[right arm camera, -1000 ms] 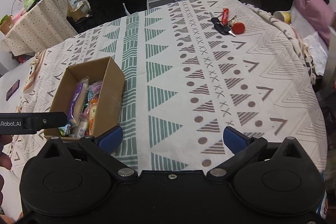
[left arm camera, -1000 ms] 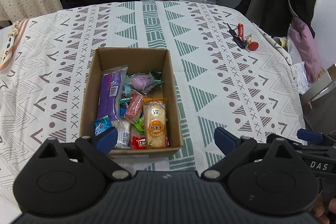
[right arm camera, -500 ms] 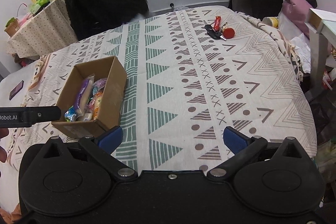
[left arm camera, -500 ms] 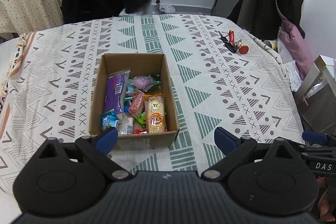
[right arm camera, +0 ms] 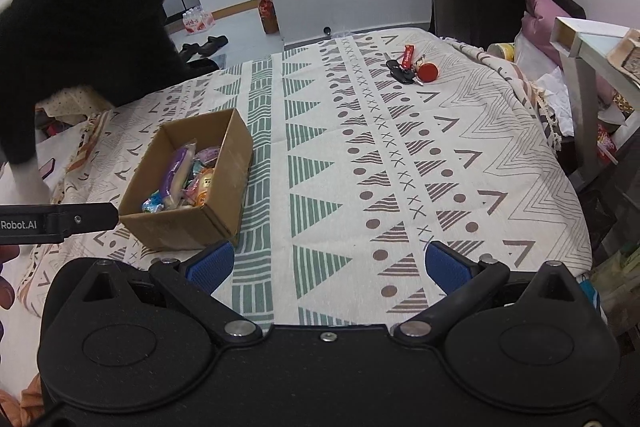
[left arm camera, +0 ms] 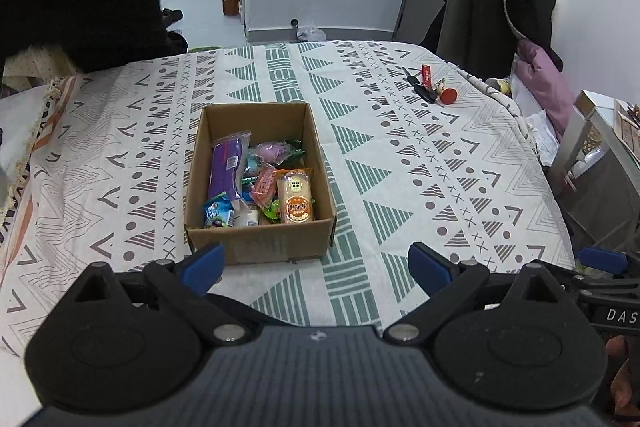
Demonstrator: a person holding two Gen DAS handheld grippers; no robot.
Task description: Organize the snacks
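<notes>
A: Left view: the left gripper has pulled back and up, jaws wide apart, holding nothing. The box sits smaller now, at twelve o'clock from it

B: So packing looks finished?

A: I'd say so. Snacks fill the box: a purple pack at ten, an orange cake at four

B: Right view?

A: Right gripper also backed off, jaws spread, empty. Box at ten o'clock, keys at one, cloth otherwise bare of snacks
</notes>
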